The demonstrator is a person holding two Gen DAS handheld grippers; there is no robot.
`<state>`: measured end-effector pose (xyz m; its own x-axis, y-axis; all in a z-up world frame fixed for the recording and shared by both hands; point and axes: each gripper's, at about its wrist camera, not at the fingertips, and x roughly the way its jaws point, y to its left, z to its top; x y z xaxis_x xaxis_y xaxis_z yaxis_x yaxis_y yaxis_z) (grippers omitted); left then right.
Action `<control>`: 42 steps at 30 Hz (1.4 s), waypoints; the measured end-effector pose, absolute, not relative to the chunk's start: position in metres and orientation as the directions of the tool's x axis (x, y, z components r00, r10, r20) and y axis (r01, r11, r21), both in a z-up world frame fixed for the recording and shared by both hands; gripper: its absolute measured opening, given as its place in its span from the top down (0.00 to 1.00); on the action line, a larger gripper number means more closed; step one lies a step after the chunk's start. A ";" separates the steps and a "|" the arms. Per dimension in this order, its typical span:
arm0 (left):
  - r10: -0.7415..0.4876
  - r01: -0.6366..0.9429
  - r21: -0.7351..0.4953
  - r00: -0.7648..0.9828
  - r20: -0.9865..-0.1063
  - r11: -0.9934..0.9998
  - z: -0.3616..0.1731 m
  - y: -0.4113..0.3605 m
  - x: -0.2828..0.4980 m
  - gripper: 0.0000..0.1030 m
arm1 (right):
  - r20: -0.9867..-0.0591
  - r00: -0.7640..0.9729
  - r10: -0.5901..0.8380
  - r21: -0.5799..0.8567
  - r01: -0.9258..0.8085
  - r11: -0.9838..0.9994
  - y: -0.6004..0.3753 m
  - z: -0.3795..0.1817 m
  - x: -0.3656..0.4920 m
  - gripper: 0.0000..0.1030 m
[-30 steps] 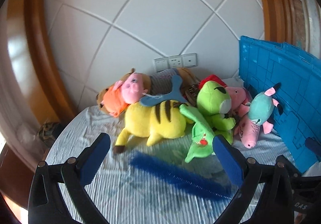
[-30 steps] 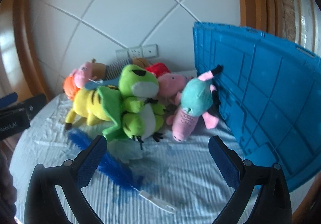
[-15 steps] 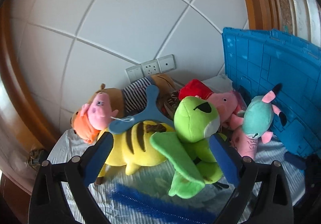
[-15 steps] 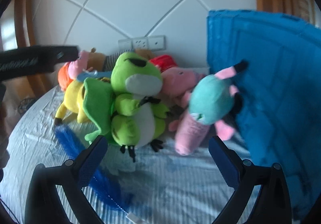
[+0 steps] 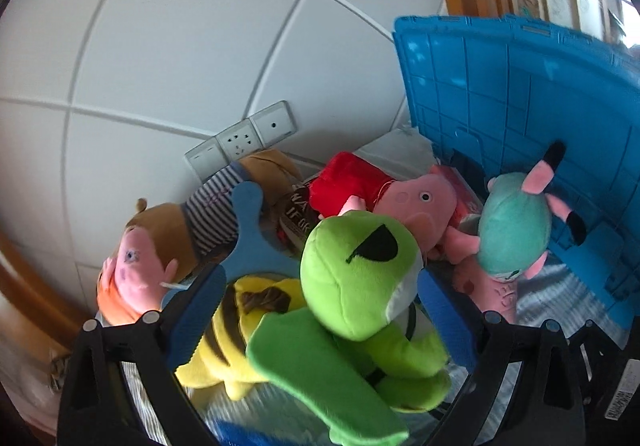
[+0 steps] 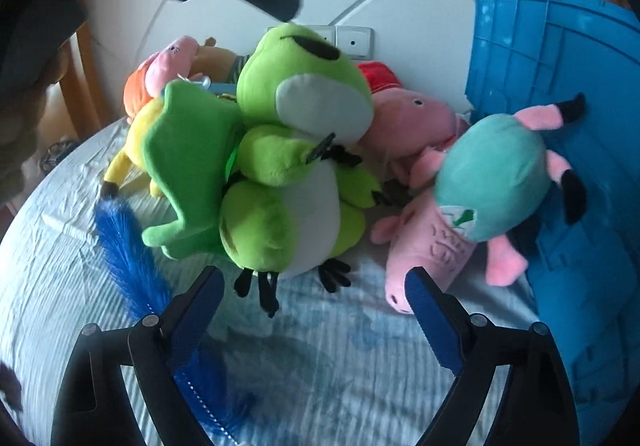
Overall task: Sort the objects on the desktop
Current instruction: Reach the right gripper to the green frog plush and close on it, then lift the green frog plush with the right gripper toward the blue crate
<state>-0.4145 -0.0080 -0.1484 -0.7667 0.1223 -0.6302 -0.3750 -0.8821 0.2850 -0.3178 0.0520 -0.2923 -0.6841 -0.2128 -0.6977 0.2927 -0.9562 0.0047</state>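
2 grippers we hold: our left gripper [image 5: 320, 310] spread around the green frog plush [image 5: 360, 278], our right gripper [image 6: 314, 306] empty, its jaws closing.

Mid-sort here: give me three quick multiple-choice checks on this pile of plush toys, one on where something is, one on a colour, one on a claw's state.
1. Where is the teal plush?
A. against the blue crate
B. under the yellow plush
C. on the wall sockets

2. What colour is the feathery duster on the tablecloth?
A. red
B. blue
C. white

3. How does the left claw stand?
A. shut on the duster
B. clamped on the crate
C. open, with the green frog plush between its fingers

Answers: 1 A, it leans on the crate's ribbed wall. 2 B, its bristles are bright blue. 3 C, both blue pads stand wide on either side of the frog.
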 end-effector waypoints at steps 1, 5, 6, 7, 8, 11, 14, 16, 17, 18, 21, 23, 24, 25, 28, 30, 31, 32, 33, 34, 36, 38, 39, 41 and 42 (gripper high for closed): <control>0.116 -0.381 0.299 -0.765 -0.634 -0.875 -0.151 -0.005 -0.419 0.05 | -0.695 -0.685 -0.219 0.021 0.286 -0.958 0.052 -0.295 -0.320 0.10; 0.110 -0.411 0.330 -0.750 -0.652 -0.850 -0.160 0.001 -0.433 0.05 | -0.695 -0.683 -0.225 0.050 0.267 -0.962 0.051 -0.302 -0.330 0.10; 0.110 -0.418 0.333 -0.746 -0.657 -0.845 -0.162 0.002 -0.437 0.05 | -0.697 -0.680 -0.228 0.047 0.273 -0.961 0.049 -0.304 -0.331 0.10; 0.111 -0.425 0.336 -0.742 -0.661 -0.841 -0.165 0.003 -0.441 0.05 | -0.698 -0.678 -0.230 0.044 0.280 -0.959 0.047 -0.305 -0.332 0.10; 0.110 -0.428 0.336 -0.739 -0.665 -0.839 -0.166 0.004 -0.444 0.05 | -0.699 -0.676 -0.234 0.039 0.290 -0.956 0.044 -0.307 -0.333 0.10; 0.117 -0.438 0.328 -0.729 -0.675 -0.837 -0.171 0.003 -0.452 0.05 | -0.705 -0.671 -0.229 0.015 0.309 -0.951 0.037 -0.313 -0.337 0.10; 0.135 -0.453 0.316 -0.723 -0.678 -0.834 -0.174 0.005 -0.456 0.05 | -0.707 -0.672 -0.218 -0.016 0.323 -0.946 0.029 -0.319 -0.341 0.10; 0.146 -0.462 0.310 -0.719 -0.679 -0.831 -0.176 0.006 -0.459 0.05 | -0.708 -0.675 -0.210 -0.039 0.334 -0.942 0.024 -0.321 -0.344 0.10; 0.150 -0.464 0.305 -0.716 -0.681 -0.831 -0.178 0.006 -0.460 0.05 | -0.707 -0.677 -0.205 -0.054 0.341 -0.939 0.021 -0.323 -0.346 0.10; 0.154 -0.467 0.299 -0.713 -0.684 -0.832 -0.179 0.007 -0.462 0.05 | -0.704 -0.681 -0.201 -0.072 0.350 -0.934 0.018 -0.323 -0.347 0.10; 0.168 -0.476 0.279 -0.701 -0.693 -0.834 -0.183 0.006 -0.467 0.05 | -0.693 -0.693 -0.202 -0.111 0.379 -0.919 0.009 -0.323 -0.353 0.10; 0.172 -0.483 0.272 -0.692 -0.701 -0.832 -0.186 0.007 -0.470 0.05 | -0.686 -0.697 -0.209 -0.123 0.394 -0.911 0.004 -0.323 -0.358 0.10; 0.172 -0.487 0.272 -0.687 -0.706 -0.830 -0.188 0.008 -0.471 0.05 | -0.684 -0.698 -0.211 -0.130 0.402 -0.906 0.002 -0.323 -0.360 0.10; 0.173 -0.492 0.271 -0.683 -0.710 -0.827 -0.189 0.009 -0.472 0.05 | -0.685 -0.697 -0.212 -0.132 0.405 -0.905 0.001 -0.323 -0.363 0.10; 0.186 -0.502 0.251 -0.666 -0.722 -0.827 -0.193 0.007 -0.475 0.26 | -0.688 -0.694 -0.213 -0.139 0.414 -0.900 -0.002 -0.325 -0.370 0.29; 0.183 -0.498 0.232 -0.652 -0.736 -0.836 -0.197 0.005 -0.480 0.34 | -0.686 -0.691 -0.228 -0.121 0.418 -0.900 -0.001 -0.324 -0.371 0.34; 0.177 -0.492 0.232 -0.651 -0.738 -0.839 -0.198 0.004 -0.481 0.35 | -0.686 -0.690 -0.231 -0.119 0.420 -0.900 -0.001 -0.324 -0.372 0.36; 0.177 -0.493 0.234 -0.651 -0.738 -0.838 -0.199 0.005 -0.481 0.36 | -0.685 -0.690 -0.235 -0.116 0.421 -0.900 0.000 -0.323 -0.372 0.37; 0.177 -0.493 0.235 -0.652 -0.738 -0.837 -0.199 0.005 -0.481 0.39 | -0.684 -0.690 -0.238 -0.112 0.422 -0.900 0.001 -0.323 -0.373 0.38; 0.175 -0.495 0.240 -0.654 -0.736 -0.835 -0.199 0.006 -0.481 0.41 | -0.683 -0.690 -0.241 -0.109 0.423 -0.900 0.001 -0.323 -0.373 0.40; 0.179 -0.494 0.237 -0.656 -0.734 -0.837 -0.199 0.006 -0.481 0.44 | -0.681 -0.690 -0.247 -0.102 0.423 -0.900 0.003 -0.323 -0.373 0.43; 0.190 -0.491 0.221 -0.655 -0.732 -0.843 -0.198 0.004 -0.481 0.47 | -0.679 -0.692 -0.246 -0.101 0.420 -0.902 0.005 -0.321 -0.372 0.47; 0.196 -0.490 0.212 -0.654 -0.731 -0.846 -0.197 0.003 -0.481 0.49 | -0.678 -0.693 -0.246 -0.100 0.419 -0.902 0.006 -0.321 -0.371 0.48; 0.210 -0.489 0.193 -0.652 -0.728 -0.850 -0.194 0.000 -0.480 0.52 | -0.677 -0.696 -0.240 -0.108 0.417 -0.903 0.007 -0.319 -0.368 0.50; 0.218 -0.492 0.185 -0.651 -0.727 -0.851 -0.192 -0.001 -0.478 0.52 | -0.677 -0.696 -0.238 -0.111 0.416 -0.903 0.007 -0.318 -0.367 0.50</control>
